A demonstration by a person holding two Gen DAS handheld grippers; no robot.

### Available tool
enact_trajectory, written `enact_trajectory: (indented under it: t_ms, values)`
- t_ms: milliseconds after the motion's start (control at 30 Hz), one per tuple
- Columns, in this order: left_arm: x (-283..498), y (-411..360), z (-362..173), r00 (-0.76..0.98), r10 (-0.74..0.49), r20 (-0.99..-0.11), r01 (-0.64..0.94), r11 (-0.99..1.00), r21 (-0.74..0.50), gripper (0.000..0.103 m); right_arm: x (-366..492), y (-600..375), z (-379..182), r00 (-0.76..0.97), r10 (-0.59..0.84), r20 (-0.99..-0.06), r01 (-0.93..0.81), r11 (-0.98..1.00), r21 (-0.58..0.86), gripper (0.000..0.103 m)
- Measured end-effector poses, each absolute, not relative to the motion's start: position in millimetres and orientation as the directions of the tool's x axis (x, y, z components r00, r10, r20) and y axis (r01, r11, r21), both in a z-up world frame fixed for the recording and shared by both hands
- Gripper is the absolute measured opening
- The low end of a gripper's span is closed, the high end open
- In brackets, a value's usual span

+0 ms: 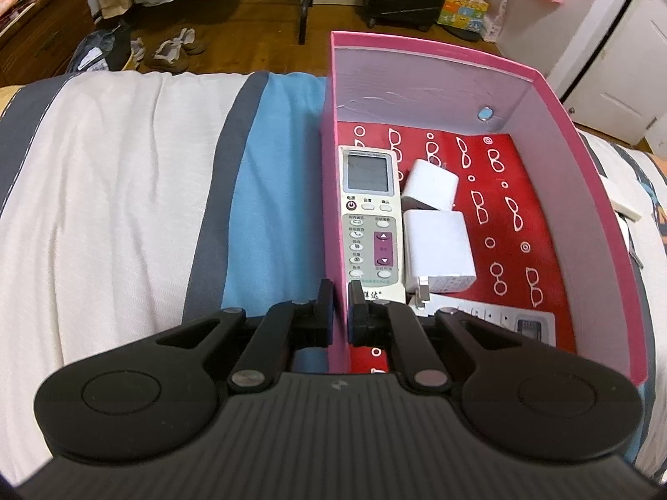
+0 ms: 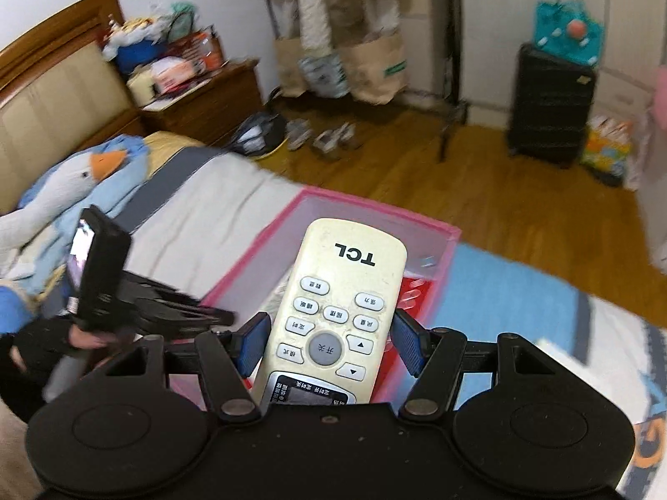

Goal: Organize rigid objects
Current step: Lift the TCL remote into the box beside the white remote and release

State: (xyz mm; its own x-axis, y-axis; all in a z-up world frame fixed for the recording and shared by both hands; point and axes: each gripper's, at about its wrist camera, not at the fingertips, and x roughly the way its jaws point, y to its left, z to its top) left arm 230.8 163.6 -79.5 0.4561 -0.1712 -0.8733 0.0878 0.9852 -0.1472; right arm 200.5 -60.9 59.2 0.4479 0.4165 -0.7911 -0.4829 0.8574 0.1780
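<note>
A bedroom, with a pink box on the bed. The left tool is pinched shut on the box's near wall, steadying it. The right tool grips a cream remote at mid width, above the box. Inside lie a white remote and two chargers. Next, I judge: lower the cream remote onto bare red floor and let go.

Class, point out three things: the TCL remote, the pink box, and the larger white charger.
TCL remote [image 2: 339, 312]: right wrist view, on its button face, held between the right tongs.
Pink box [image 1: 421, 48]: left wrist view, on its far rim.
Larger white charger [image 1: 437, 246]: left wrist view, on its top face.
</note>
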Motion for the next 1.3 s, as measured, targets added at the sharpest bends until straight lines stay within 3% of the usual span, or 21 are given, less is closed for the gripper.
enact_trajectory:
  t_ms: [267, 600, 1033, 1300]
  values:
    - [228, 166, -80, 0.464, -0.192, -0.865, 0.106, 0.981, -0.161, 0.007, 238, -16, 22, 0.286, 0.426, -0.858, -0.458, 0.848, 0.268, 0.068]
    - [223, 171, -81, 0.475, -0.22, -0.852, 0.123, 0.975, -0.183, 0.008, 280, 2, -42, 0.135, 0.426, -0.895, -0.301, 0.878, 0.373, 0.068]
    - [216, 173, -81, 0.485, -0.229, -0.844, 0.126, 0.973, -0.192, 0.008, 317, 2, -87, 0.117, 0.384, -0.916, -0.098, 0.922, 0.374, 0.068]
    - [217, 174, -82, 0.486, -0.235, -0.842, 0.13, 0.972, -0.196, 0.009, 321, 10, -101, 0.076, 0.37, -0.926, -0.063, 0.929, 0.366, 0.067]
